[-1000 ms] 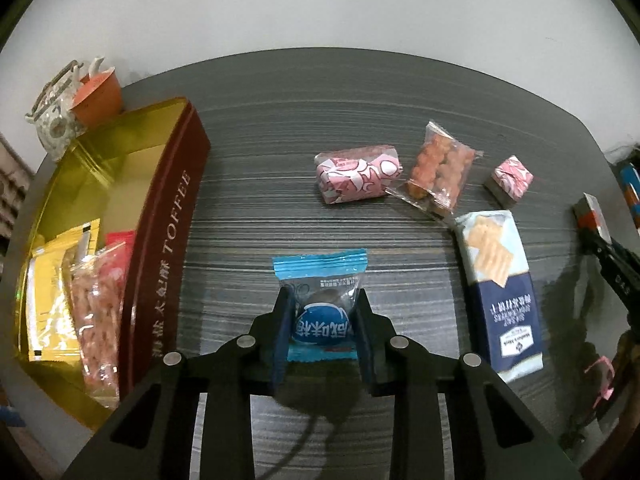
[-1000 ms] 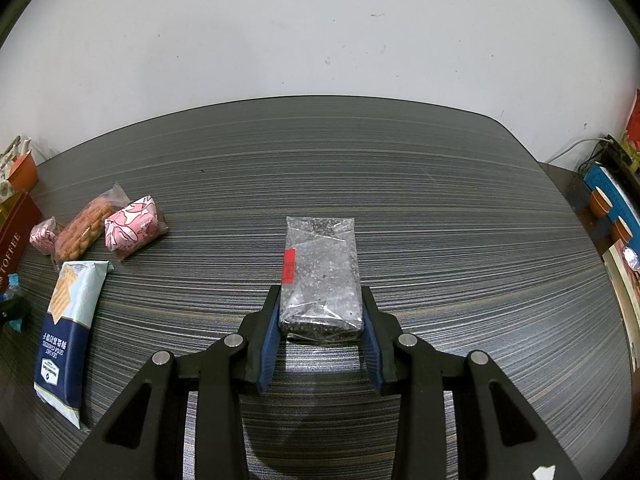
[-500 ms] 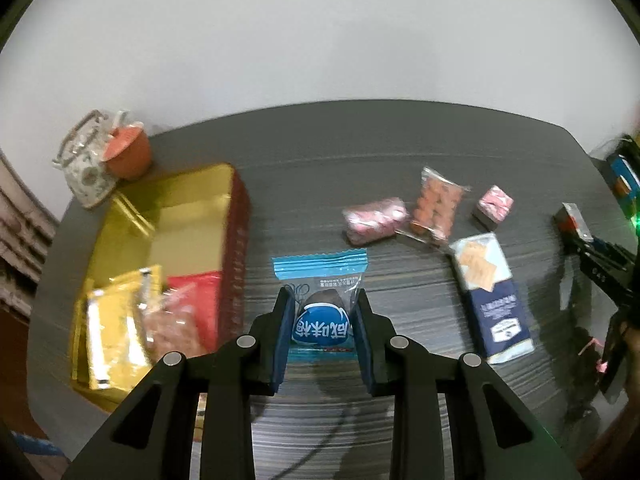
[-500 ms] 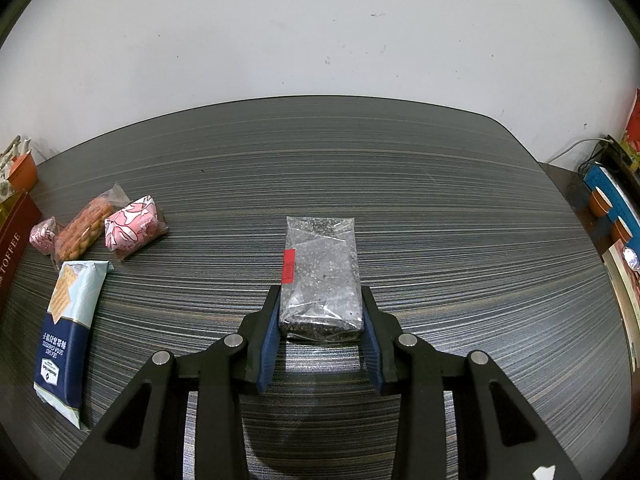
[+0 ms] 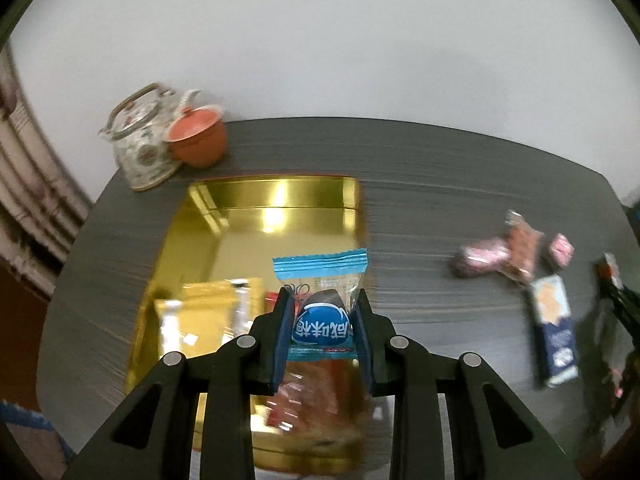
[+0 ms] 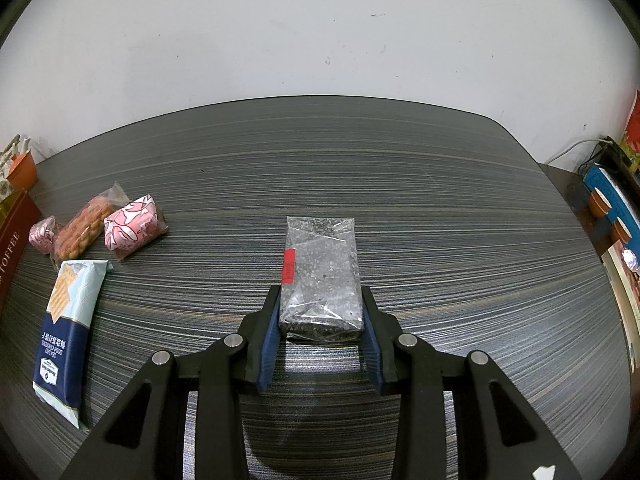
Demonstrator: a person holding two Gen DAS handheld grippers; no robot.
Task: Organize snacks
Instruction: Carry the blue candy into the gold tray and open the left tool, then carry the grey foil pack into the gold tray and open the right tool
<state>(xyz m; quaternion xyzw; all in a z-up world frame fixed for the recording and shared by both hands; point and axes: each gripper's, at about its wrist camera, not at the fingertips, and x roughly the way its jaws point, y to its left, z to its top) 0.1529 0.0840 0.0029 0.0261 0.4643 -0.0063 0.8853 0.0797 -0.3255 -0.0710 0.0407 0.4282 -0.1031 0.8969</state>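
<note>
A blue and clear wrapper (image 5: 320, 300) shows against a shiny gold tin (image 5: 276, 216), near a floral teapot (image 5: 140, 140) and an orange-red cup (image 5: 198, 140), while a speckled grey packet (image 6: 320, 280) with a red label lies on the dark striped table (image 6: 440, 220)

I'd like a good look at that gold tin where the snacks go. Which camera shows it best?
The left wrist view: the gold tin lies open below the left claw, its shiny floor and some packets inside visible, though blurred. The right wrist view catches only a dark red side with lettering at its left edge.
</note>
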